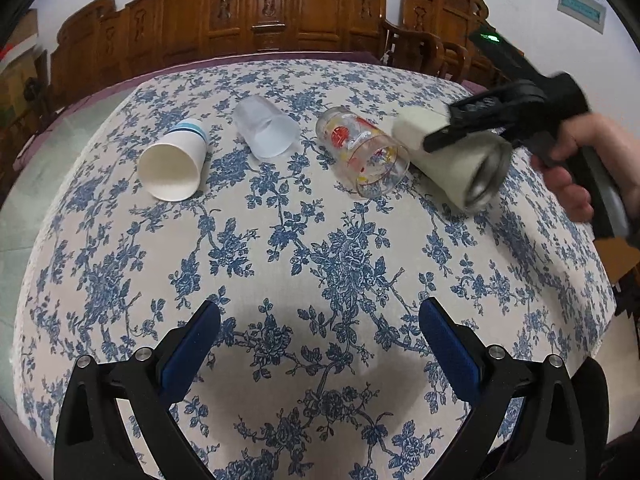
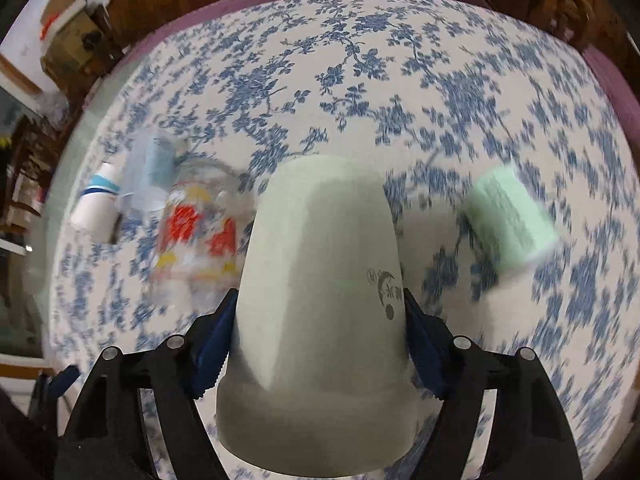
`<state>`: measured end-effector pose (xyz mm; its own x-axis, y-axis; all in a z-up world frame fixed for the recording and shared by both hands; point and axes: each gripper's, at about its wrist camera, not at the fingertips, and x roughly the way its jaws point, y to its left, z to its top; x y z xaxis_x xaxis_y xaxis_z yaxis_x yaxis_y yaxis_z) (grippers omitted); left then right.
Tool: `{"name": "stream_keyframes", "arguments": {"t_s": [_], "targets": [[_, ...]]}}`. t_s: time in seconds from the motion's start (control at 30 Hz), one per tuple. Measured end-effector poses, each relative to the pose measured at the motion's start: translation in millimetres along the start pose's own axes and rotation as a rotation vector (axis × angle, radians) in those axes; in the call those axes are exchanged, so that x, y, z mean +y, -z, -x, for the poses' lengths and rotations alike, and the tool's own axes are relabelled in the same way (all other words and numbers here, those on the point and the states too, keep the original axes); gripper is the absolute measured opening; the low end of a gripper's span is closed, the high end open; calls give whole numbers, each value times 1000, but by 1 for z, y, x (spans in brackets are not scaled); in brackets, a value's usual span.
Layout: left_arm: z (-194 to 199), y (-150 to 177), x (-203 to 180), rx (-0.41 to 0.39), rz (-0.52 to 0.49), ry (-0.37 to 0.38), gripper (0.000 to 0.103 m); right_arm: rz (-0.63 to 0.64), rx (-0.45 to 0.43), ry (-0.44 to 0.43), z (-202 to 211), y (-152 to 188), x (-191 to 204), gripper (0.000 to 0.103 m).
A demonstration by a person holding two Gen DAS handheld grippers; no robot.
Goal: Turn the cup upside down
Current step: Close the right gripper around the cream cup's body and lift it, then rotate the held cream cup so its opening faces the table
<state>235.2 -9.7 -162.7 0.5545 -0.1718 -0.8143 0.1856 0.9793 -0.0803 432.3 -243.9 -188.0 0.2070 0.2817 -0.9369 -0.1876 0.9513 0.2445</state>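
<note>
Two wrist cams, both over the worktop (image 1: 320, 240)
L looks far across; R close, angled down; both share glass cup (image 1: 362, 152).

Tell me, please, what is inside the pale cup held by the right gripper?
In the left wrist view, the pale cup lies tilted in the right gripper, and its mouth shows a dark, shiny metal lining. No contents show, but blur hides the bottom. The right wrist view shows only its outside.
</note>
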Motion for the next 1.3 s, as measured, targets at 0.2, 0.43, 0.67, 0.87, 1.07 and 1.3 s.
{"name": "stream_keyframes", "arguments": {"t_s": [0.2,0.43,0.67,0.87,1.07,1.3], "targets": [[12,2,1,-12,6,-1,96,16,-26,-48,25,38,6,79],[33,5,16,-19,27,-19,96,90,-71,-96,50,86,43,79],[52,3,39,-25,47,-71,96,99,-100,-134,40,121,88,79],[59,1,51,-25,63,-87,96,150,-114,-60,23,136,111,79],[57,-4,47,-16,65,-80,96,179,-127,-27,16,141,112,78],[51,-11,26,7,48,-55,96,182,-296,-35,74,161,97,80]]}}
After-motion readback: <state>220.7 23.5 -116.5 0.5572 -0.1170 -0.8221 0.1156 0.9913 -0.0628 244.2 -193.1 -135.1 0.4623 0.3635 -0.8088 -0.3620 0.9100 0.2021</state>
